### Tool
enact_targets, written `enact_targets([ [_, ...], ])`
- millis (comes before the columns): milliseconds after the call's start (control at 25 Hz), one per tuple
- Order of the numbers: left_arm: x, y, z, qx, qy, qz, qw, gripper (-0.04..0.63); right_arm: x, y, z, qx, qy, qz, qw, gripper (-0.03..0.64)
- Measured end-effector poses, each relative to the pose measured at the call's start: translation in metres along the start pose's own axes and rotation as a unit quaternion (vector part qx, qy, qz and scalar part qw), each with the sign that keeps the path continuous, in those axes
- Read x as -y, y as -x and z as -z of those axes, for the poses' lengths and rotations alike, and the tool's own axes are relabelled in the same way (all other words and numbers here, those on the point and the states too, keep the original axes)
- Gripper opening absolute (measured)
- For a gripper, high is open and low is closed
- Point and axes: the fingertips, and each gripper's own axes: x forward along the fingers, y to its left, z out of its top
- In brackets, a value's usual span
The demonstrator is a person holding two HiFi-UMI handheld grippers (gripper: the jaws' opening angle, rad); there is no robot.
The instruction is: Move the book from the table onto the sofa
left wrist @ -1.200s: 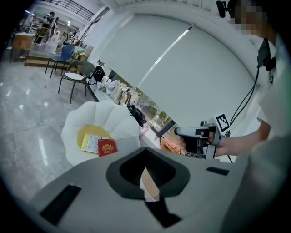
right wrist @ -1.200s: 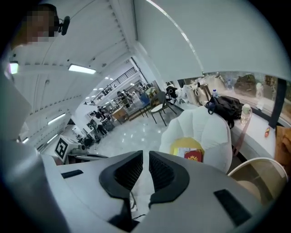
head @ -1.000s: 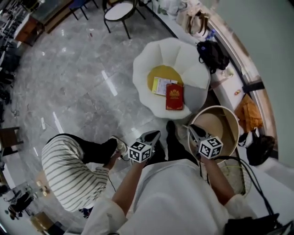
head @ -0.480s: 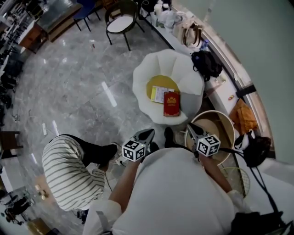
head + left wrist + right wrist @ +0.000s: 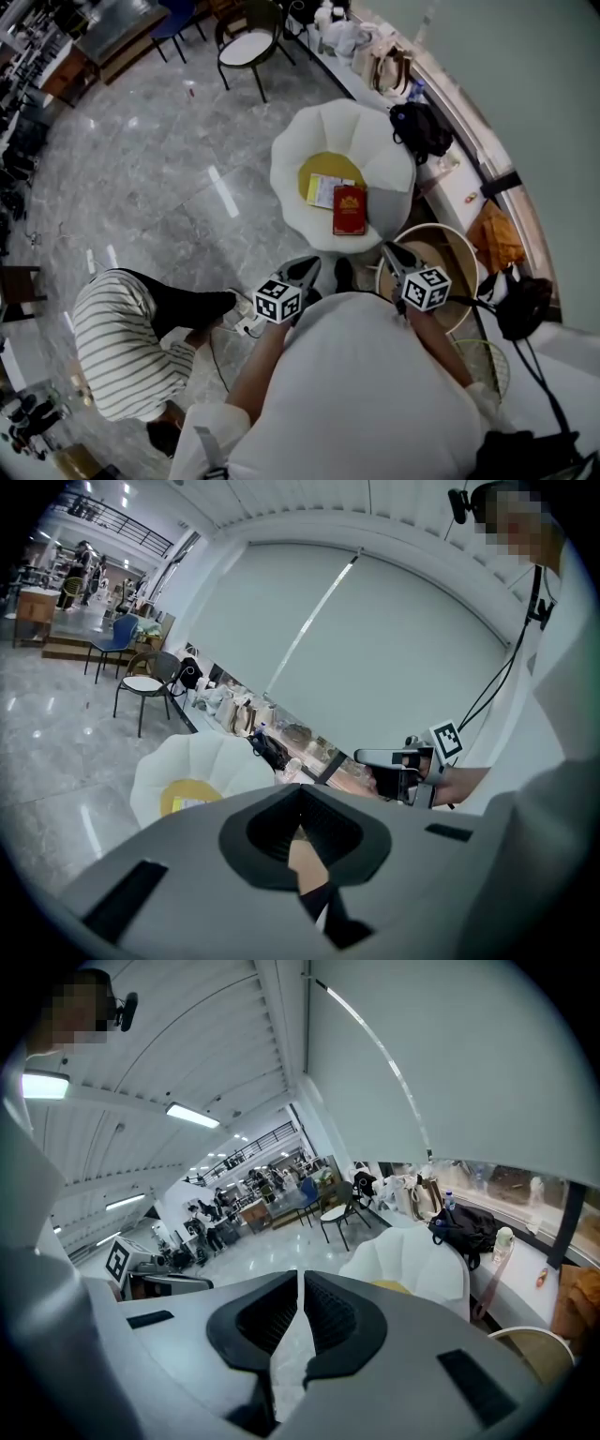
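Observation:
A red book [image 5: 349, 209] lies flat on the yellow seat cushion of the white petal-shaped sofa [image 5: 375, 141], beside a pale yellow booklet [image 5: 324, 190]. The round beige table [image 5: 473, 248] stands right of the sofa with nothing on its visible top. My left gripper [image 5: 307, 269] and right gripper [image 5: 388, 253] hang side by side in front of my chest, short of the sofa, both shut and empty. In the left gripper view the shut jaws [image 5: 302, 794] cover the sofa's [image 5: 178, 766] front. In the right gripper view the shut gripper [image 5: 302, 1279] points past the sofa [image 5: 417, 1260]. The book is hidden in both.
A person in a striped top [image 5: 117, 356] crouches on the marble floor at my left. A black backpack [image 5: 420, 127], bags [image 5: 375, 56] and an orange bag [image 5: 492, 230] line the window ledge. A black-framed chair [image 5: 246, 23] stands farther off. A black bag [image 5: 525, 305] lies right.
Both grippers have risen a little, still side by side and empty. The book stays on the sofa. The person in stripes has shifted left and bent lower.

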Motion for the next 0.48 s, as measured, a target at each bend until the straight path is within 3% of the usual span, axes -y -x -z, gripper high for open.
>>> enact_targets([
  [480,-0.0045,0.0027,-0.0048,0.006,0.000,-0.005,1.0000,0.002,-0.0031,0.0032,0.0019,0.002,0.004,0.000,1.000,0.048],
])
